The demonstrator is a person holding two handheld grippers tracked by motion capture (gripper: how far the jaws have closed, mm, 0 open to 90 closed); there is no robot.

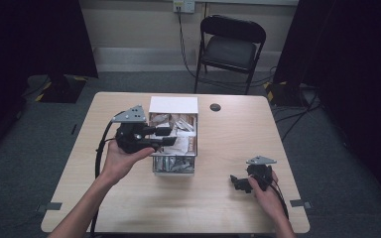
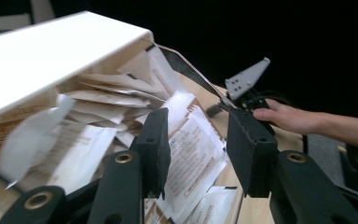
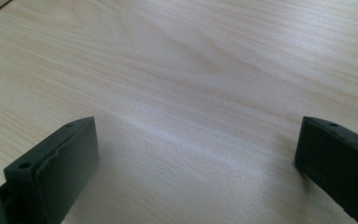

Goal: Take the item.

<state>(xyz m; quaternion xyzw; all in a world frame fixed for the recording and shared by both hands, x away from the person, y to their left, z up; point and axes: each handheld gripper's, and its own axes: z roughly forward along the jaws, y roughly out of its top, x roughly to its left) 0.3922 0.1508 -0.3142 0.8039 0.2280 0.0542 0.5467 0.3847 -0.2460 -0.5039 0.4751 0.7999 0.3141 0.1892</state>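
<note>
Paper packets [image 1: 178, 130] fill an open clear drawer [image 1: 174, 166] mid-table [image 1: 228, 198], under a white lid [image 1: 173, 104]. Left tongs [image 1: 164, 137] hover apart above the packets. Right tongs [image 1: 237, 183] rest wide apart on bare wood.

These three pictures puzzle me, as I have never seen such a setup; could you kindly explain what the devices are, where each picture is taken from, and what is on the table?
A person sits at a wooden table and holds a hand-operated two-jaw gripper in each hand; there is no robot arm. The high view looks down from above. The other two come from cameras riding on the grippers, looking along their black jaws.

In the middle stands a small white drawer box, its clear drawer pulled out and full of paper packets.

The left gripper reaches over the drawer, jaws partly apart above the packets, with nothing visibly clamped. The right gripper rests open near the table's right side, holding nothing.
</note>
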